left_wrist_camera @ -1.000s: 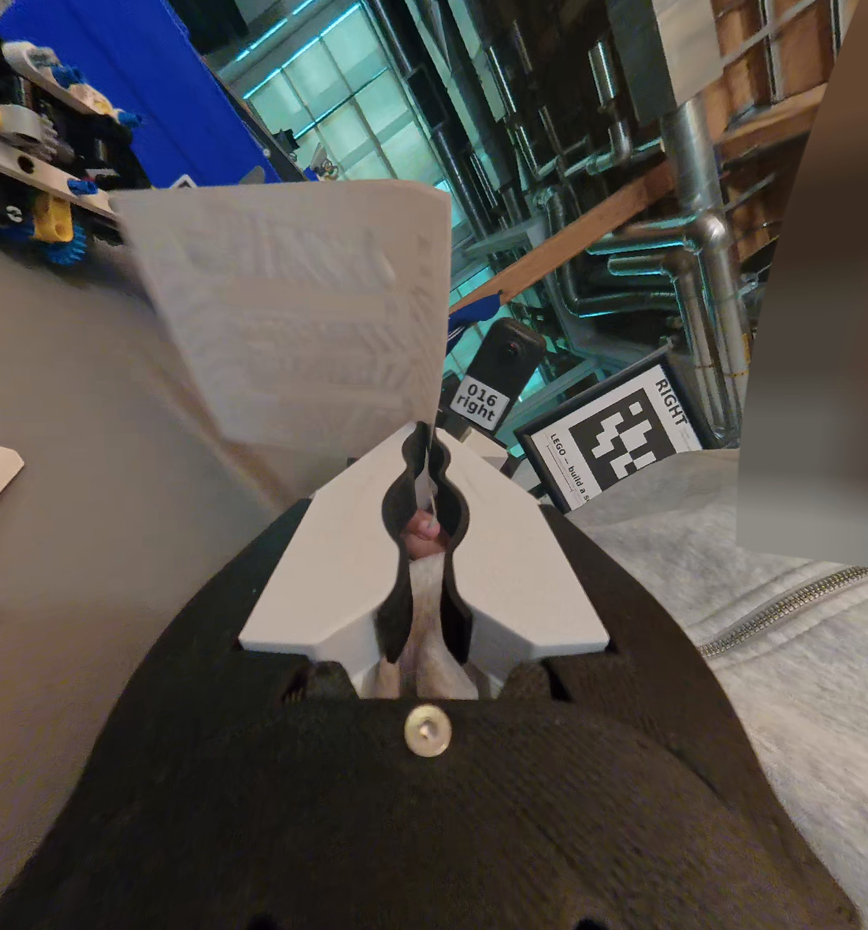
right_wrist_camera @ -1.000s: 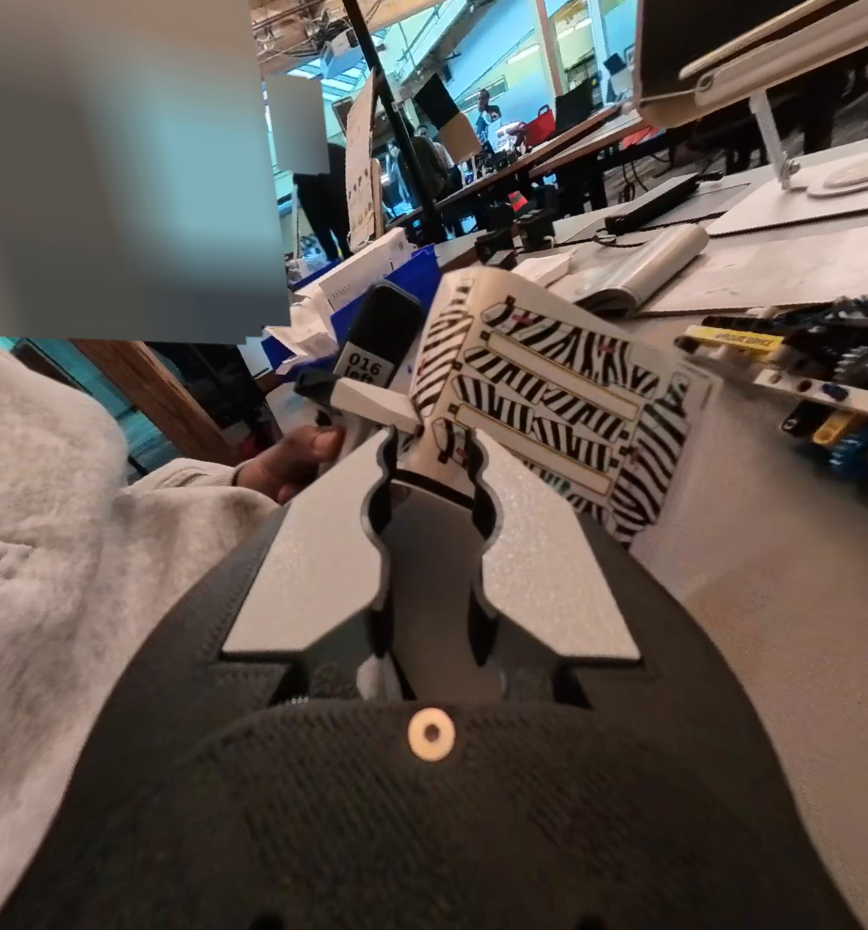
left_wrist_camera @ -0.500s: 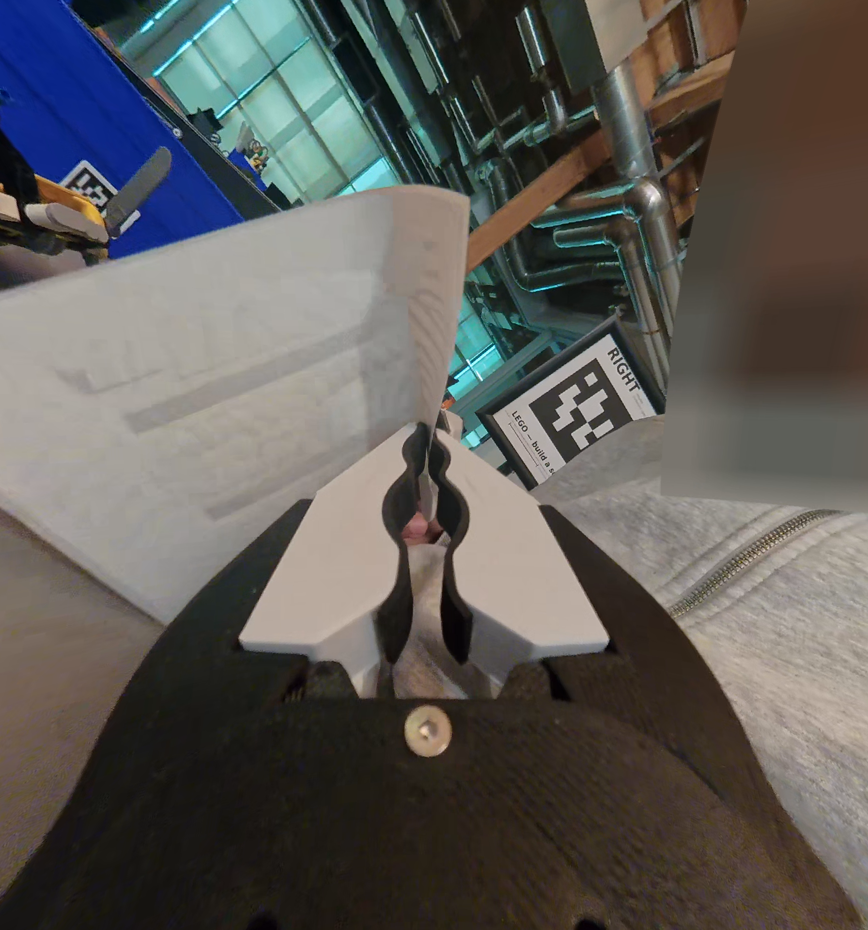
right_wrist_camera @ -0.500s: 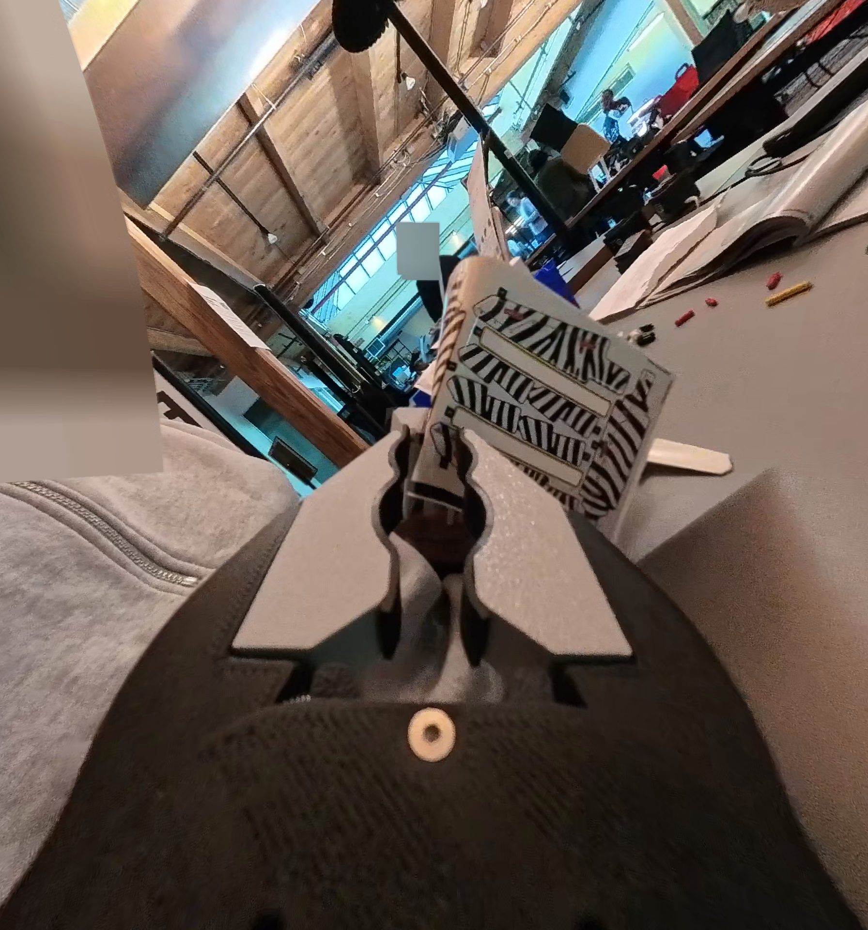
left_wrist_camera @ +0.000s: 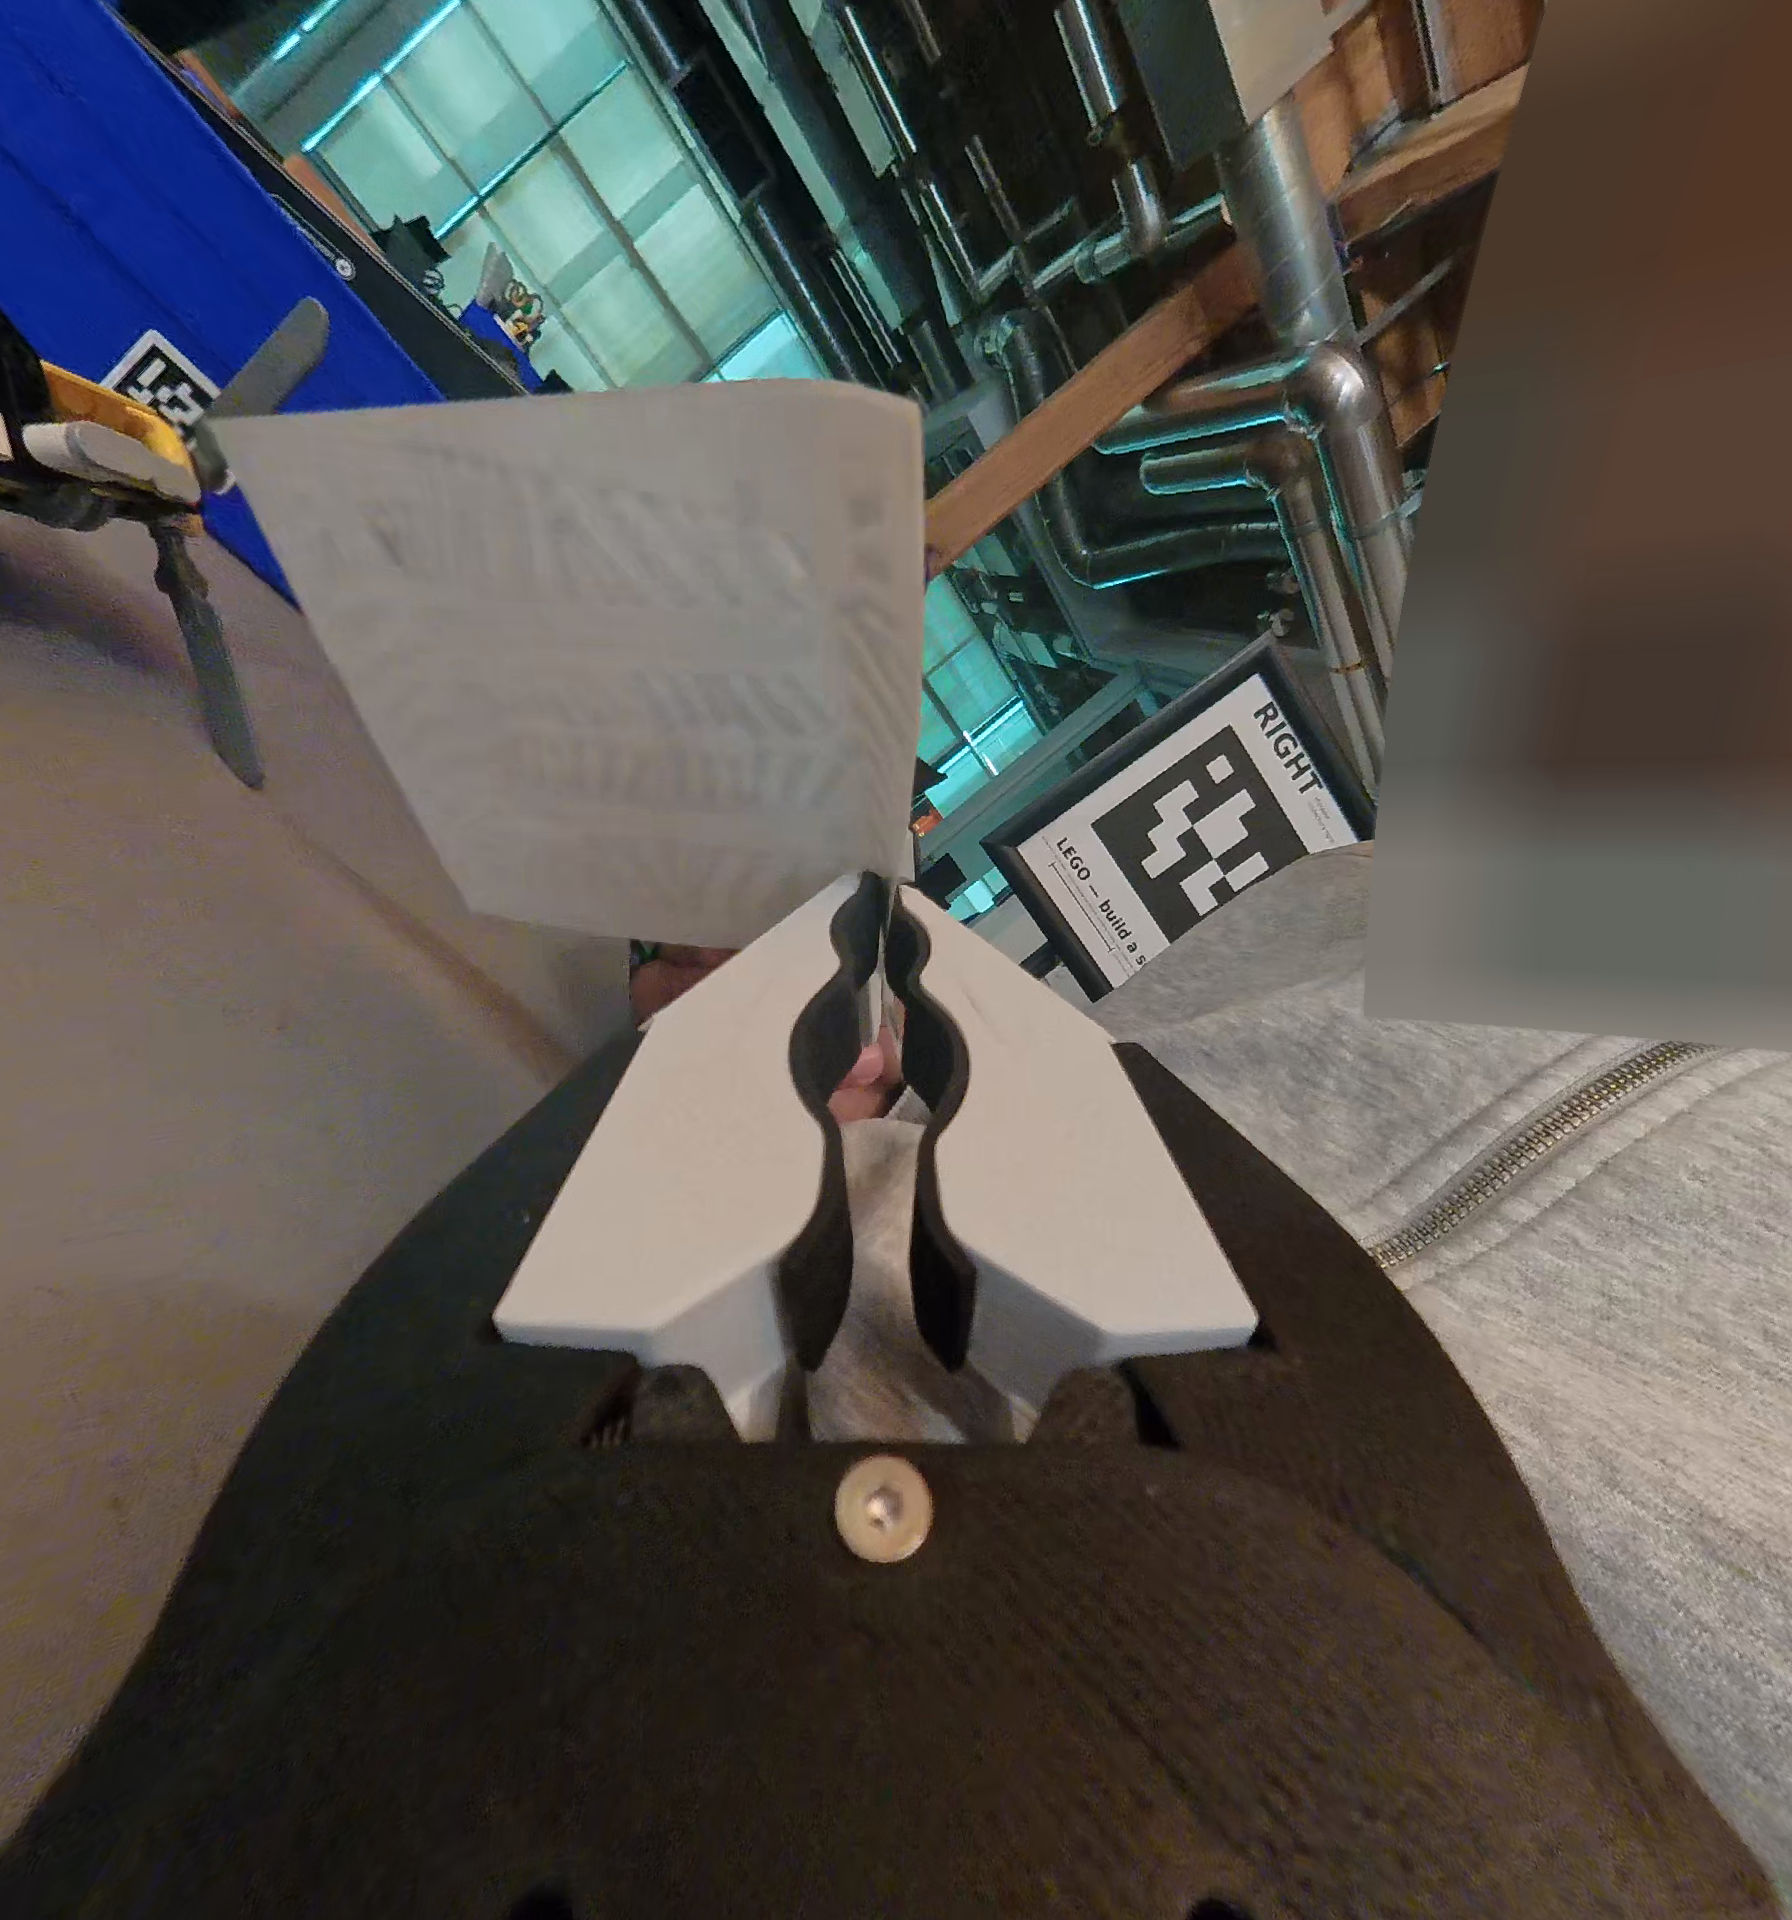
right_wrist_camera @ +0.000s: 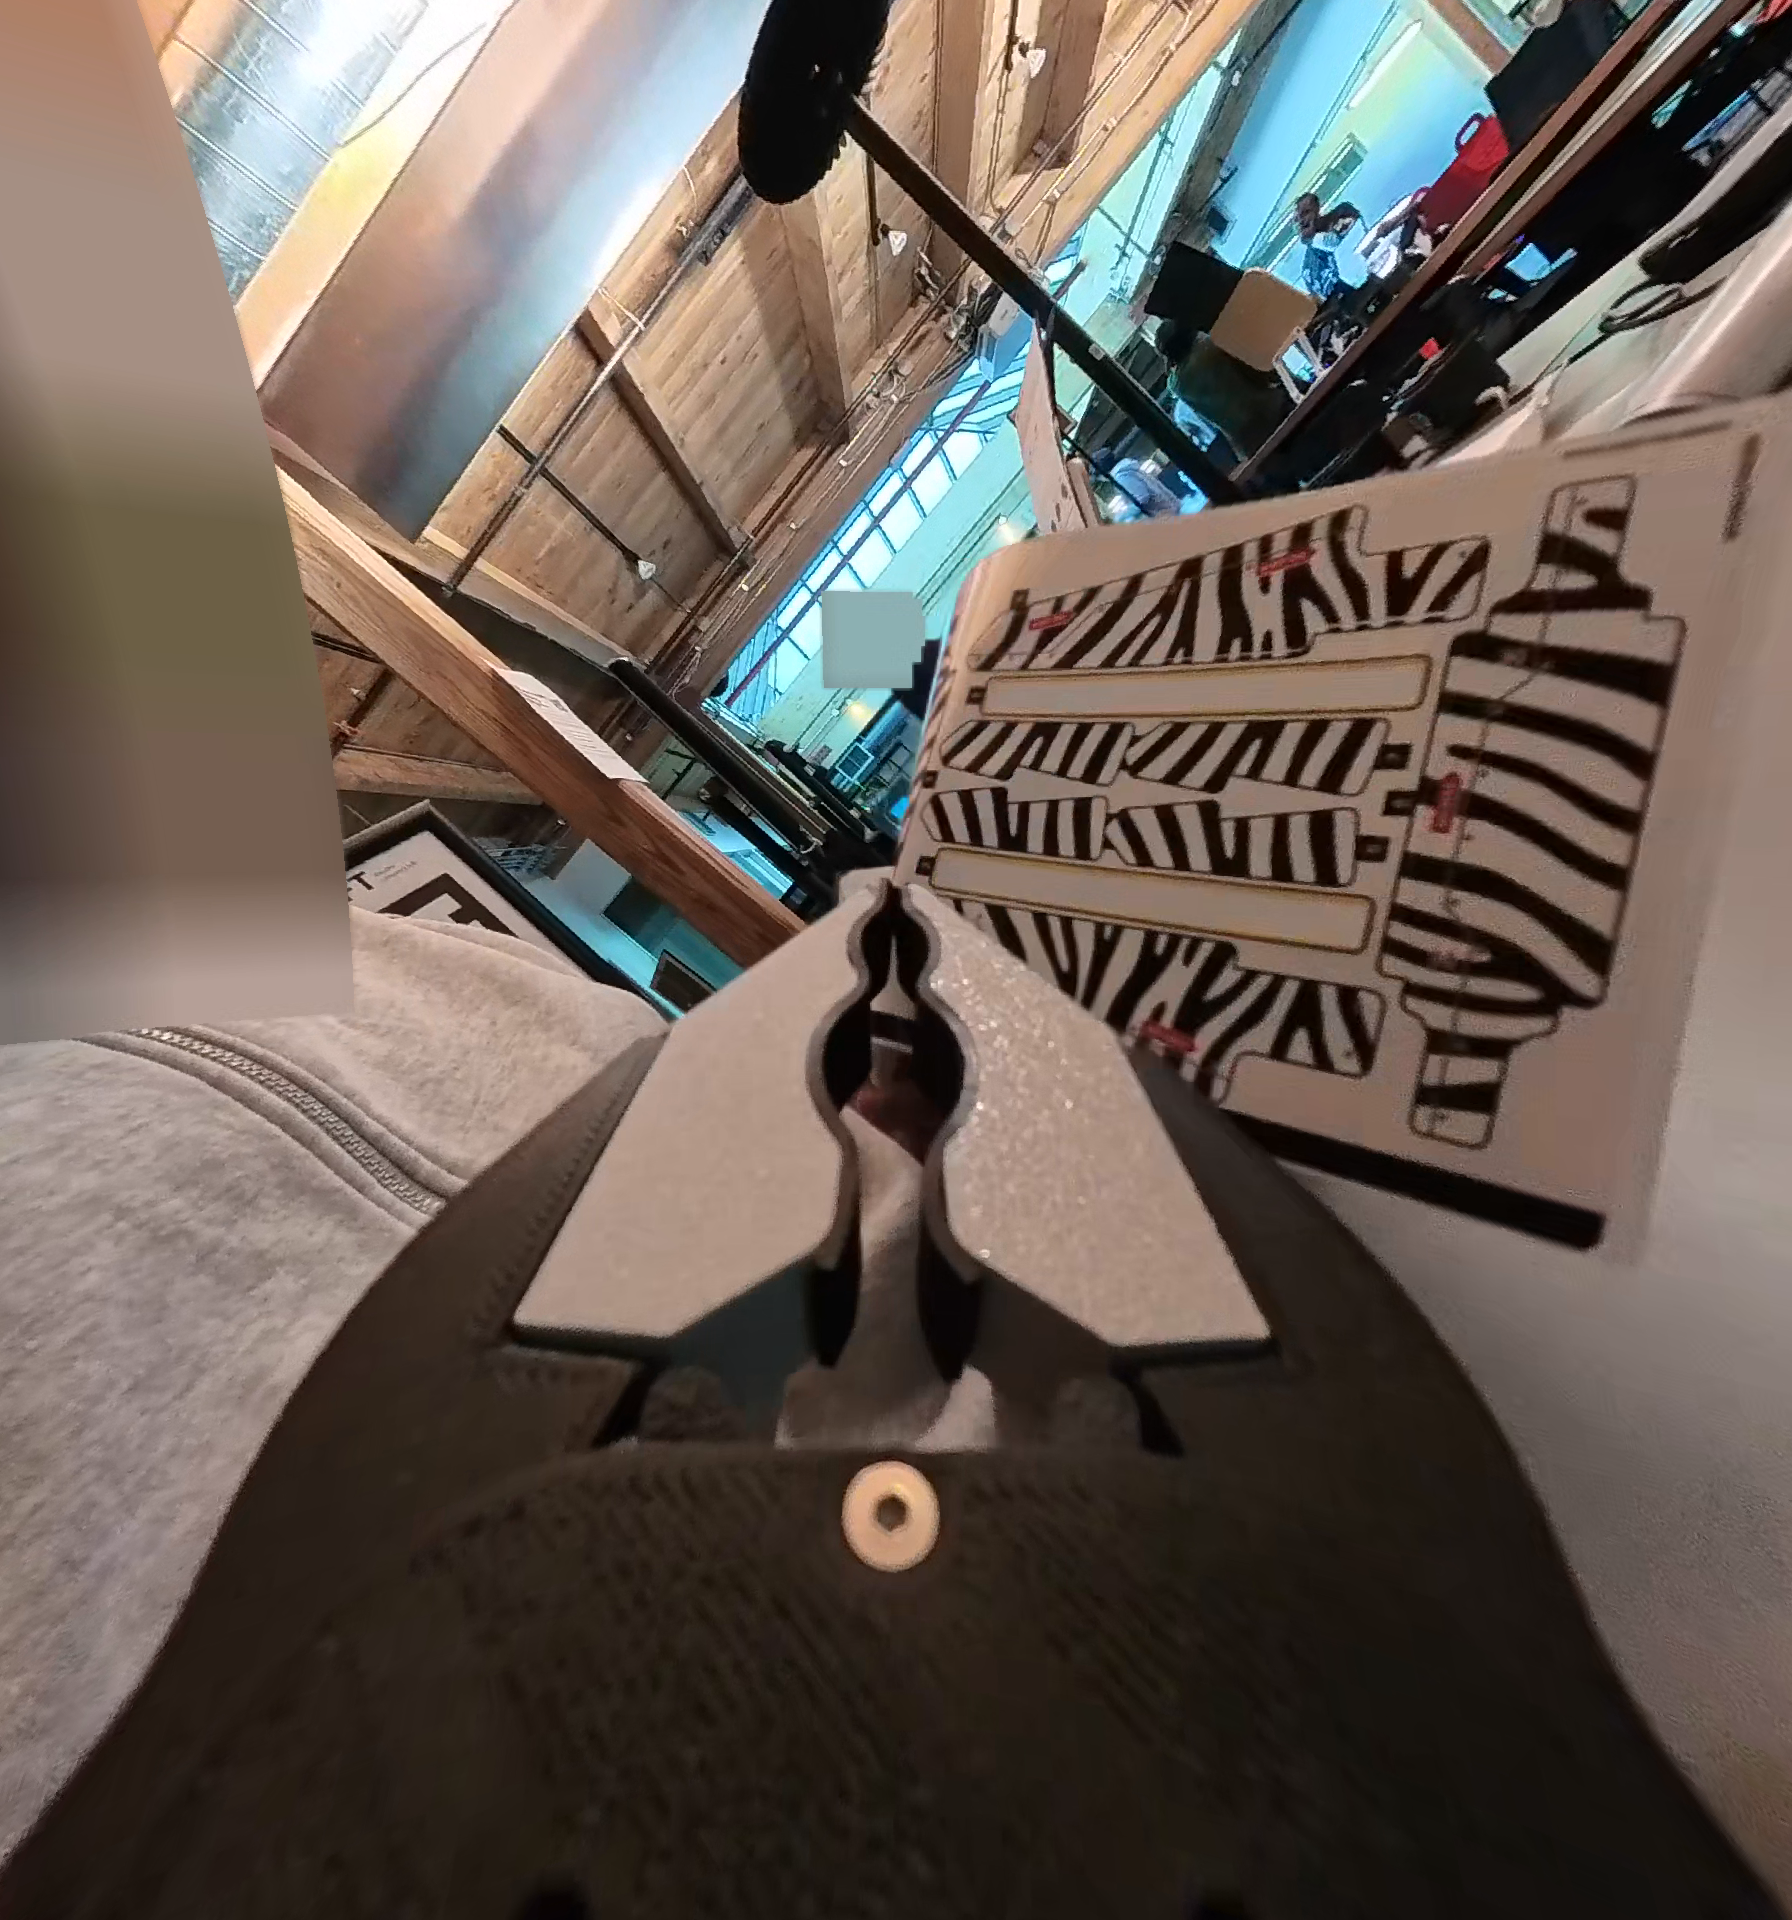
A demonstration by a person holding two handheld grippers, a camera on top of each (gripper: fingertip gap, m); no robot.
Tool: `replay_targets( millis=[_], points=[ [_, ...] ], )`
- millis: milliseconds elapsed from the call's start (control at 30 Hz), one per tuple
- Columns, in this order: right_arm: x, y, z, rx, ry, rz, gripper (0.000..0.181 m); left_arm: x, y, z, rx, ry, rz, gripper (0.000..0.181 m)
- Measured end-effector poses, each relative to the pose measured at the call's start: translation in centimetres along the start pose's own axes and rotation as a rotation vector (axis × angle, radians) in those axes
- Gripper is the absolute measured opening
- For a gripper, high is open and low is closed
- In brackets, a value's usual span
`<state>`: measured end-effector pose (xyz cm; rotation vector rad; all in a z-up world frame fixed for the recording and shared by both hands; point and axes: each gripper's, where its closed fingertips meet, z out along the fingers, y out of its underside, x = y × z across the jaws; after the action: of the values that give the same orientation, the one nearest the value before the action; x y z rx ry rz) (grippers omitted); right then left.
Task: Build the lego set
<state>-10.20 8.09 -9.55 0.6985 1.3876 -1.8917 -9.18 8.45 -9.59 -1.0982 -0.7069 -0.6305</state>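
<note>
My left gripper (left_wrist_camera: 881,883) is shut on the lower corner of a sticker sheet (left_wrist_camera: 611,644), which shows its blank white back and stands upright in front of the camera. In the right wrist view the same sheet (right_wrist_camera: 1287,831) shows its front, covered with black-and-white zebra-striped stickers. My right gripper (right_wrist_camera: 890,896) is shut, with the sheet's lower left corner running in between its fingers. Part of the lego model (left_wrist_camera: 50,457) stands on the table at the far left, with a grey propeller blade (left_wrist_camera: 211,665) hanging from it. Neither view shows the other gripper.
A blue bin (left_wrist_camera: 92,208) stands behind the model. A framed sign with a black-and-white marker (left_wrist_camera: 1183,831) stands past the sheet. The person's grey zipped sweatshirt (left_wrist_camera: 1598,1299) fills the right, and the left of the right wrist view (right_wrist_camera: 196,1247). The grey tabletop (left_wrist_camera: 144,1039) lies to the left. My left and right fingertips are right by each other. The grey propeller blade (left_wrist_camera: 211,665) is about equally far from each gripper, around 20 centimeters.
My right gripper has gone from open around the sheet's corner to shut on it. Both views have tilted up toward the ceiling. The sheet now faces the right camera more squarely.
</note>
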Motion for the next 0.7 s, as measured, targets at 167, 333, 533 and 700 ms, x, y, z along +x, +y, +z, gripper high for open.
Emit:
replay_targets(
  millis=[167, 333, 533, 700],
  points=[
    [0.57, -0.47, -0.43, -0.001, 0.066, -0.062, 0.0, -0.12, -0.04, 0.0, 0.001, -0.009, -0.002, 0.0],
    [0.51, -0.42, -0.48, -0.016, 0.083, -0.115, 0.0, -0.17, -0.14, -0.03, 0.008, -0.009, -0.009, 0.0],
    [0.42, -0.12, -0.32, -0.056, 0.119, -0.215, 0.007, -0.32, -0.16, -0.02, 0.012, -0.017, -0.019, 0.0],
    [0.69, -0.04, -0.47, -0.08, 0.162, -0.277, 0.01, -0.83, -0.23, -0.1, 0.019, -0.046, -0.045, 0.0]
  ],
)
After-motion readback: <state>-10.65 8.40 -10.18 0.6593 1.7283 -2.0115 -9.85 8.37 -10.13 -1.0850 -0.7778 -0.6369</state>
